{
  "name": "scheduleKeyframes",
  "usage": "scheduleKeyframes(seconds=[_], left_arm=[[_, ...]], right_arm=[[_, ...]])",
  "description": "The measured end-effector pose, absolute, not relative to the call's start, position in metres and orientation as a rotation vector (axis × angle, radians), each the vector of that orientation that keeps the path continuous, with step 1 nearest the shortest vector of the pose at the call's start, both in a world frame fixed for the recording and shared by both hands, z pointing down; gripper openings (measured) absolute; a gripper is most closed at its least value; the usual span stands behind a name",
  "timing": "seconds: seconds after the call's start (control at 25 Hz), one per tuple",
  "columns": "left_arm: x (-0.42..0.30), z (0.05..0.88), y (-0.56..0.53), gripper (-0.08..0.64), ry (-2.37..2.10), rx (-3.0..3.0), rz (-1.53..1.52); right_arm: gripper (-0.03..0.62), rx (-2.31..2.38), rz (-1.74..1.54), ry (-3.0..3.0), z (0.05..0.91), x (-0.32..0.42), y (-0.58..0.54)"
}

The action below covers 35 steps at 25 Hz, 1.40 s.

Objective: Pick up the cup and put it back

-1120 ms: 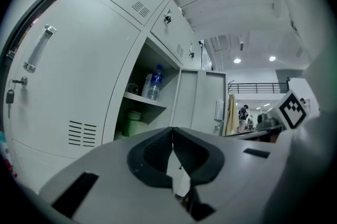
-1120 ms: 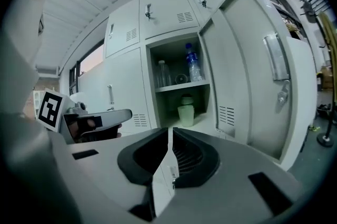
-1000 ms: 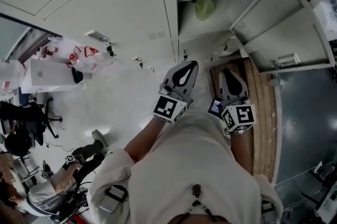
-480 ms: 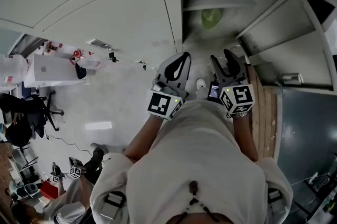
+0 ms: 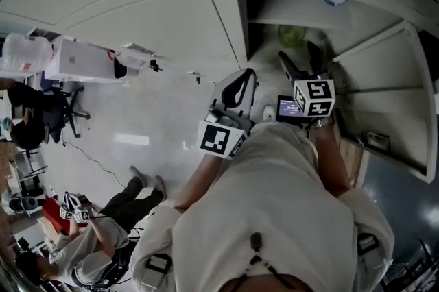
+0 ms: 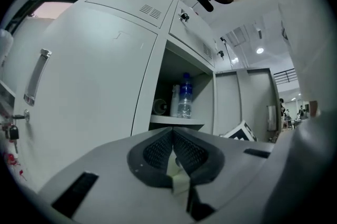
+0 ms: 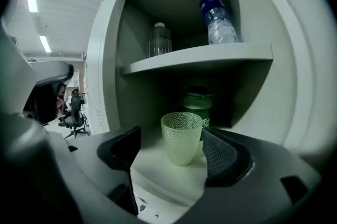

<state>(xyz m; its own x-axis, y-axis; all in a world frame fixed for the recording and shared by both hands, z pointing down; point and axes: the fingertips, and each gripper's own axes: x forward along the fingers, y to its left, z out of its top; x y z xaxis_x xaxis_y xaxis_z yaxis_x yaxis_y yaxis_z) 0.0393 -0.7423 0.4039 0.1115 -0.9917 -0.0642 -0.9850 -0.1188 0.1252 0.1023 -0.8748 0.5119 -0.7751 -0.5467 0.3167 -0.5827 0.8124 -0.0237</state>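
Observation:
A pale green dimpled cup stands upright on the lower shelf of an open locker; in the head view the cup shows deep in the locker. My right gripper reaches into the locker. Its jaws have just been opening and now stand wide, with the cup in the gap at their tips and neither pad pressing on it. My left gripper is shut on nothing and points level, outside the locker to the left.
A dark green jar stands right behind the cup. The upper shelf holds a clear jar and a water bottle. The locker door hangs open at the right. A person sits on the floor at lower left.
My right gripper has moved forward into the locker and gone from shut to wide open. My left gripper has shifted slightly forward, still shut.

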Motion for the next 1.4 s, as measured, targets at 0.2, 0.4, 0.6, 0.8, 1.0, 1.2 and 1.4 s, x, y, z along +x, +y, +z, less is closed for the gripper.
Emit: scheduleKeyframes(seconds=[0.2, 0.4, 0.6, 0.8, 1.0, 1.2, 1.4], left_arm=[[0.038, 0.412, -0.736, 0.009, -2.164, 2.183, -0.166], [0.023, 0.416, -0.726, 0.009, -2.250, 2.095, -0.153], [0.018, 0.423, -0.722, 0.009, -2.297, 2.031, -0.138], [0.019, 0.421, -0.717, 0.009, -2.331, 2.001, -0.134], [0.018, 0.427, -0.704, 0.009, -2.357, 1.946, -0.164], [0.013, 0.432, -0.688, 0.009, -2.340, 1.964, -0.173], [-0.002, 0.434, -0.670, 0.009, -2.281, 2.012, -0.192]], right_arm=[[0.339, 0.818, 0.163, -2.704, 0.526, 0.091, -0.902], [0.339, 0.820, 0.156, -2.706, 0.536, 0.080, -0.914], [0.337, 0.861, 0.112, -2.720, 0.540, 0.073, -0.922], [0.337, 0.886, 0.083, -2.730, 0.539, 0.072, -0.924], [0.337, 0.857, 0.106, -2.760, 0.532, 0.075, -0.917], [0.337, 0.862, 0.101, -2.756, 0.526, 0.081, -0.905], [0.337, 0.897, 0.106, -2.740, 0.516, 0.085, -0.876]])
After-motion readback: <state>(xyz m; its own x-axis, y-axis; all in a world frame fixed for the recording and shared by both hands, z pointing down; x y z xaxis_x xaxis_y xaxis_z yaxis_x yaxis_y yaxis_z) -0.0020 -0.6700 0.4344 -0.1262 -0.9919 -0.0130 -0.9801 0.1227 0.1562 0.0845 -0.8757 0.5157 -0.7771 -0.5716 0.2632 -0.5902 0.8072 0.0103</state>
